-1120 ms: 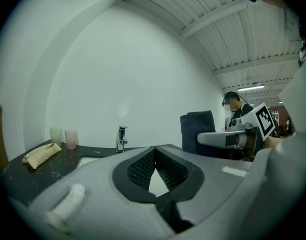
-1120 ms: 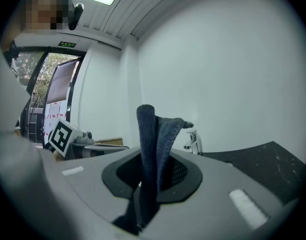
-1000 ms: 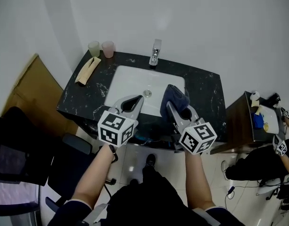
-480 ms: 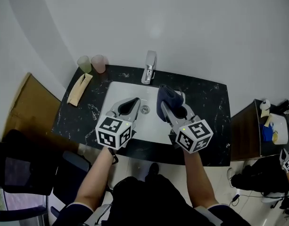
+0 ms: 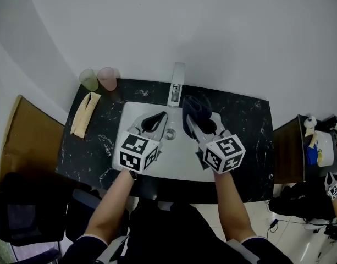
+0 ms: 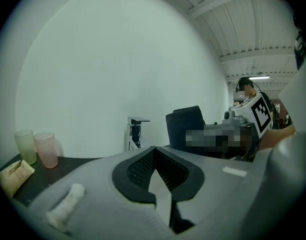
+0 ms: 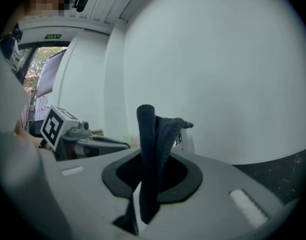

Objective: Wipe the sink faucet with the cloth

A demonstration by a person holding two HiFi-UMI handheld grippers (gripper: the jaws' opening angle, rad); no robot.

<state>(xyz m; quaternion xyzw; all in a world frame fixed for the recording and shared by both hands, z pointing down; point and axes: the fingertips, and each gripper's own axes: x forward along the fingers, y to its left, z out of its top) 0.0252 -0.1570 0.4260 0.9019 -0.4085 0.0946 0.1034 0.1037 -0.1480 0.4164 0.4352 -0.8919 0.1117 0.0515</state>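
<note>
A chrome faucet (image 5: 176,84) stands at the back rim of a white sink (image 5: 179,158) set in a black marbled counter (image 5: 242,142). My right gripper (image 5: 197,114) is shut on a folded dark blue cloth (image 5: 194,108), which stands up from its jaws (image 7: 153,134) just right of the faucet (image 7: 184,140). My left gripper (image 5: 157,117) is shut and holds nothing; it hangs over the basin, below and left of the faucet (image 6: 135,132). The cloth (image 6: 185,126) shows to the faucet's right in the left gripper view.
A green cup (image 5: 88,79) and a pink cup (image 5: 107,77) stand at the counter's back left corner, with a folded tan cloth (image 5: 83,113) in front of them. A brown side table (image 5: 305,150) with small items sits to the right. A white wall rises behind the faucet.
Both grippers have moved forward over the sink toward the faucet, the cloth still in the right one. The cloth now sits close beside the faucet.
</note>
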